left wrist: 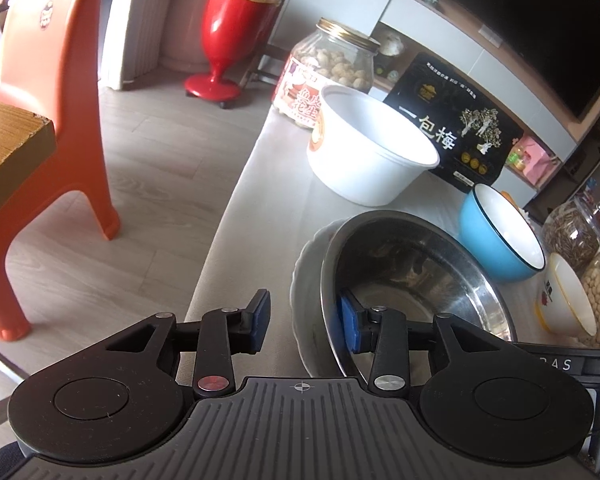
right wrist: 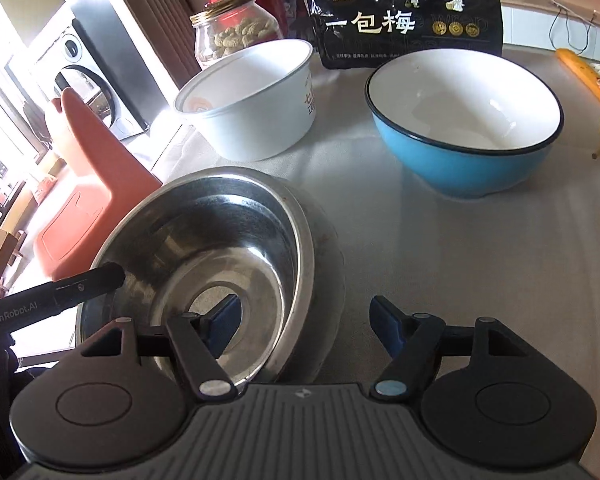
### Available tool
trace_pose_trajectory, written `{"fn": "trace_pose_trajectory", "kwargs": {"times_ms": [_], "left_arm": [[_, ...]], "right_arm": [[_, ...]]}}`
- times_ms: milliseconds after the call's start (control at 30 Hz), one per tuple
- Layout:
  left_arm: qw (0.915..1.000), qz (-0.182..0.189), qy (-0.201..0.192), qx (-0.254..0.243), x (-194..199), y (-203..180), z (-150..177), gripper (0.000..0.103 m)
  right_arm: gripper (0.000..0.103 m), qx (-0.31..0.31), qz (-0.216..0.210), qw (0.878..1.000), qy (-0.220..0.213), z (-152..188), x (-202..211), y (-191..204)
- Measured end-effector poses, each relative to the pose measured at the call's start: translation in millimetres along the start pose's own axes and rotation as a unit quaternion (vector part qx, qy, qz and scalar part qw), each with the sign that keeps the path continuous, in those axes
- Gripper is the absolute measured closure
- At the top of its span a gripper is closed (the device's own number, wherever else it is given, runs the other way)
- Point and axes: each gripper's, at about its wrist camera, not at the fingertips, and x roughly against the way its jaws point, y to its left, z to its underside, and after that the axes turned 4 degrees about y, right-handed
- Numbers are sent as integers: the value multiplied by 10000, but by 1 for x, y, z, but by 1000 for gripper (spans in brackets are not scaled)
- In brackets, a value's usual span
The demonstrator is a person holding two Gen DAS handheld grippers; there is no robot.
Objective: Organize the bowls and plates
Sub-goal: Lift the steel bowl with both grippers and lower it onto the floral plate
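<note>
A steel bowl [left wrist: 412,276] sits in a white plate [left wrist: 304,300] on the grey table. My left gripper [left wrist: 306,324] is open, its jaws either side of their near left rims, one finger inside the bowl. My right gripper [right wrist: 304,328] is open, straddling the steel bowl's [right wrist: 204,248] right rim, left finger inside. Behind stand a white paper bowl [left wrist: 368,148], also in the right wrist view [right wrist: 256,100], a blue bowl [left wrist: 500,236], also in the right wrist view [right wrist: 464,128], and a small yellow-rimmed bowl [left wrist: 564,300].
A peanut jar [left wrist: 328,68] and a black snack bag [left wrist: 456,124] stand at the back. Glass jars [left wrist: 572,232] are at the right. An orange chair [left wrist: 56,120] stands off the table's left edge [left wrist: 228,216]. The left gripper's finger [right wrist: 88,282] shows in the right view.
</note>
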Motion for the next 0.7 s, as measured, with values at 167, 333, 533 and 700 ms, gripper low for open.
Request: {"fn": "trace_pose_trajectory", "kwargs": {"times_ms": [167, 333, 533, 700], "left_arm": [[9985, 357, 318, 255, -14, 2, -6, 65], [9983, 320, 262, 409, -28, 6, -23, 63], [9982, 353, 100, 470, -32, 10, -28, 62], [9983, 298, -61, 490, -28, 8, -26, 63]], "right_arm": [[37, -76, -312, 9993, 205, 5, -6, 8], [36, -198, -376, 9989, 214, -3, -10, 8], [35, -89, -207, 9997, 42, -18, -23, 16], [34, 14, -261, 9996, -83, -15, -23, 14]]}}
